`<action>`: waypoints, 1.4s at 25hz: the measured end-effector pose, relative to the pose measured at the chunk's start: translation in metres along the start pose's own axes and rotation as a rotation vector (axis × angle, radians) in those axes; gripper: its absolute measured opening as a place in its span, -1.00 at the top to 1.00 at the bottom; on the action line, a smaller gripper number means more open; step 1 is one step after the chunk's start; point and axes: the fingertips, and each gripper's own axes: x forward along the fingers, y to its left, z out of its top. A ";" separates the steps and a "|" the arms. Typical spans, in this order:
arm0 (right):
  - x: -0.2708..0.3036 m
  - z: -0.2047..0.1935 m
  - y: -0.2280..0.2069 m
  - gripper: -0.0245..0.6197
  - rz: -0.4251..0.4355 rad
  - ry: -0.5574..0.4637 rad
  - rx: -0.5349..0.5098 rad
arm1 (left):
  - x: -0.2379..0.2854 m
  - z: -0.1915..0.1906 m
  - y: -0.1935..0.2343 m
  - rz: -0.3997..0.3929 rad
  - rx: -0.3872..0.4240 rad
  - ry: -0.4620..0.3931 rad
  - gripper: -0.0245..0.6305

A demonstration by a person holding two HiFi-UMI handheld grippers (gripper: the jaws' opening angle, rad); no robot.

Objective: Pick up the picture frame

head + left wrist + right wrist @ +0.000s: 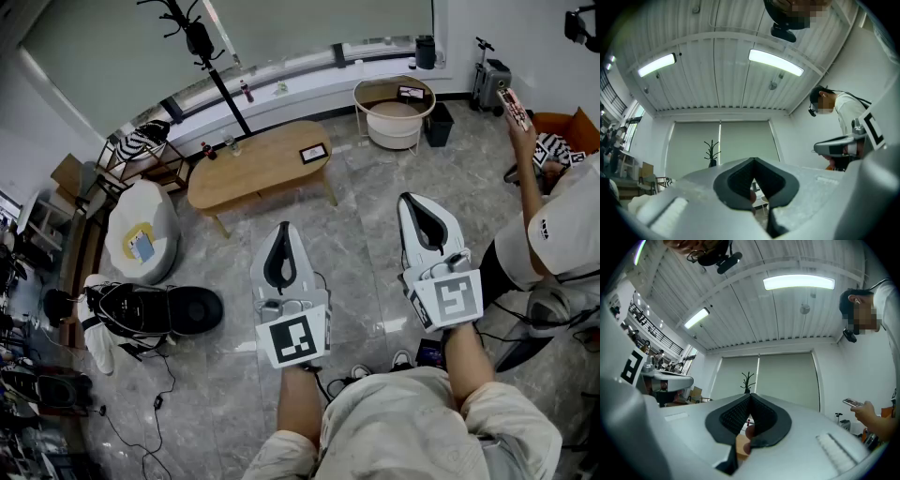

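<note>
The left gripper [285, 228] is held over the marble floor [366, 197] with its jaws clenched tip to tip. Nothing is gripped between them. The right gripper [410, 199] is held just beside it, on its right. Its jaws are likewise pressed together and nothing is grasped. Both are carried level with each other, each with its marker cube nearest the person's forearms.

The picture frame [313, 153] is seen lying on the oval wooden coffee table [248, 178]. It lies beyond the tips of both grippers and well apart from them, at the table end nearer the right gripper. It is touched by neither gripper.

Further out beyond the right gripper's tips, a round side table [367, 94] is seen, with a dark flat item [412, 92] on it. To the right of the right gripper a second person [562, 234] is seated, a phone [515, 106] being held up in one hand. To the left of the left gripper, a black bag [155, 309] and a white cushioned seat [141, 230] are set on the floor. A black coat stand [192, 37] is placed far beyond the left gripper, past the coffee table.
</note>
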 end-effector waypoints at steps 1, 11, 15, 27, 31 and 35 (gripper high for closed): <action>0.000 0.000 0.004 0.92 0.000 -0.002 0.000 | -0.003 -0.001 0.003 -0.004 0.004 -0.003 0.92; 0.000 -0.011 0.045 0.92 -0.014 0.003 -0.006 | -0.030 -0.018 0.038 -0.004 -0.012 0.010 0.92; 0.003 -0.009 0.062 0.92 -0.016 0.019 -0.022 | -0.033 -0.018 0.052 -0.013 -0.015 0.013 0.92; 0.017 -0.027 0.060 0.92 -0.033 0.033 0.023 | -0.024 -0.037 0.057 -0.015 -0.024 0.029 0.92; 0.035 -0.040 0.055 0.92 -0.044 0.056 0.028 | -0.009 -0.046 0.066 -0.010 -0.006 0.034 0.92; 0.052 -0.054 0.045 0.92 -0.040 0.063 0.045 | 0.012 -0.056 0.069 -0.003 -0.005 0.034 0.92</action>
